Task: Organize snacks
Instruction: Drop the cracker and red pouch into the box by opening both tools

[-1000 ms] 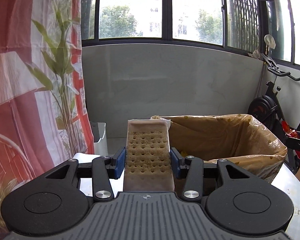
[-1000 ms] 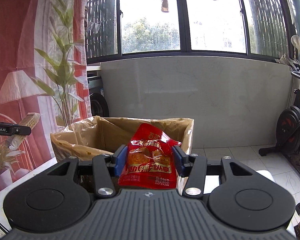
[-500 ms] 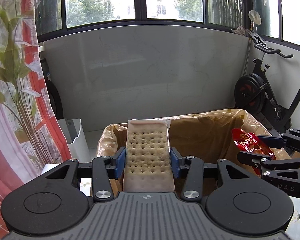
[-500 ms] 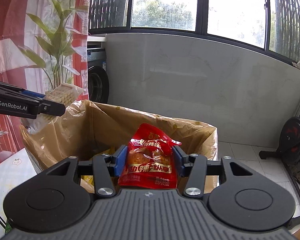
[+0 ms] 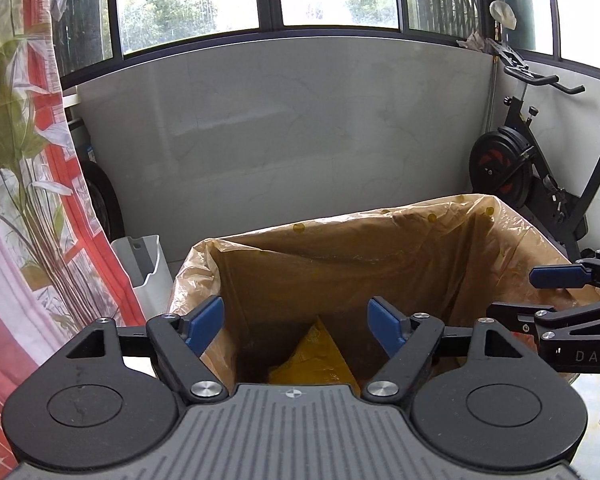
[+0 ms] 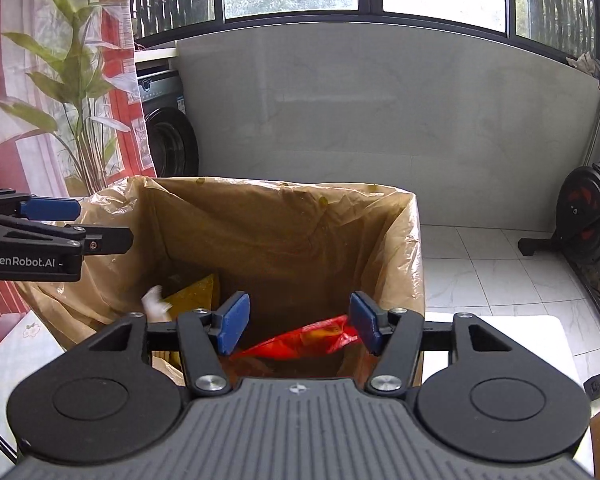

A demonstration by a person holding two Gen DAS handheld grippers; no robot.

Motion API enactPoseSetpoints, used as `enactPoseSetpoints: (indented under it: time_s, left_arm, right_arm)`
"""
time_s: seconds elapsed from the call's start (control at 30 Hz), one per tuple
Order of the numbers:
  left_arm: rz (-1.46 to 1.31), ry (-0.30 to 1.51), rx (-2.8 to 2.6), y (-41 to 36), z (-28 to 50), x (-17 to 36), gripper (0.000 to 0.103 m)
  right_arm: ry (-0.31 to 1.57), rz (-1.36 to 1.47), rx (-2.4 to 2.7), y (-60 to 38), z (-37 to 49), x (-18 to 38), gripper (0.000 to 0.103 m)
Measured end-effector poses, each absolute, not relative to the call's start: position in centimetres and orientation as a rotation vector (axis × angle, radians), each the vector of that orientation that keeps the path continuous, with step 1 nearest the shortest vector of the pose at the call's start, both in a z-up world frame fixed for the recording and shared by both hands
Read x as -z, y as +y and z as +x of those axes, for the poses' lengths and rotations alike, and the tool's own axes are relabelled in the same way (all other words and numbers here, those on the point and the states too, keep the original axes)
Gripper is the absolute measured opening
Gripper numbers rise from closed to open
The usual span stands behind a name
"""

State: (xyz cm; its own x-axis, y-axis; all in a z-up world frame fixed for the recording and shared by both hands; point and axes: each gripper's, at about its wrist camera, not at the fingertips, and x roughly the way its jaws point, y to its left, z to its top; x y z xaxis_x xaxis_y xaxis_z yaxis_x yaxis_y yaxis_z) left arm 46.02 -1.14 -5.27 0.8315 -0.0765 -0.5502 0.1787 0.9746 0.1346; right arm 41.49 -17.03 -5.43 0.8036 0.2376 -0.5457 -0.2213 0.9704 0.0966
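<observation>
Two grippers hang over one lined box, both with jaws apart and nothing clamped.

One red snack bag [image 6: 300,340] lies loose below the right gripper [image 6: 298,326], inside the cardboard box [image 6: 284,216] with its one clear plastic liner [image 5: 192,276]; one yellow packet [image 5: 314,356] and one white-wrapped piece [image 6: 154,300] lie deeper in. The left gripper [image 5: 296,322] holds nothing; both sets of jaws have just been opening. One exercise bike [image 5: 540,176] stands behind.
</observation>
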Motion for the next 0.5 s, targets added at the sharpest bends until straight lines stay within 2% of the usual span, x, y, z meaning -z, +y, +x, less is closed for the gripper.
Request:
enactPoseSetpoints:
  time_s: [0.07,0.13,0.3,0.5]
  left_arm:
    - [0.182,0.571,0.127,-0.9,45.4,4.8,0.081]
    - [0.164,0.561,0.121,-0.3,44.3,4.1,0.081]
    - [0.126,0.522,0.105,1.8,41.6,1.9,0.081]
    - [0.092,0.457,0.111,4.8,37.1,-0.4,0.081]
  right_arm:
    - [0.577,0.049,-0.258,-17.1,41.1,5.3,0.074]
    - [0.561,0.072,-0.261,-17.3,40.5,5.1,0.076]
    - [0.508,0.108,-0.279,-18.0,38.5,4.1,0.081]
    - [0.438,0.157,-0.299,-19.2,35.3,3.0,0.081]
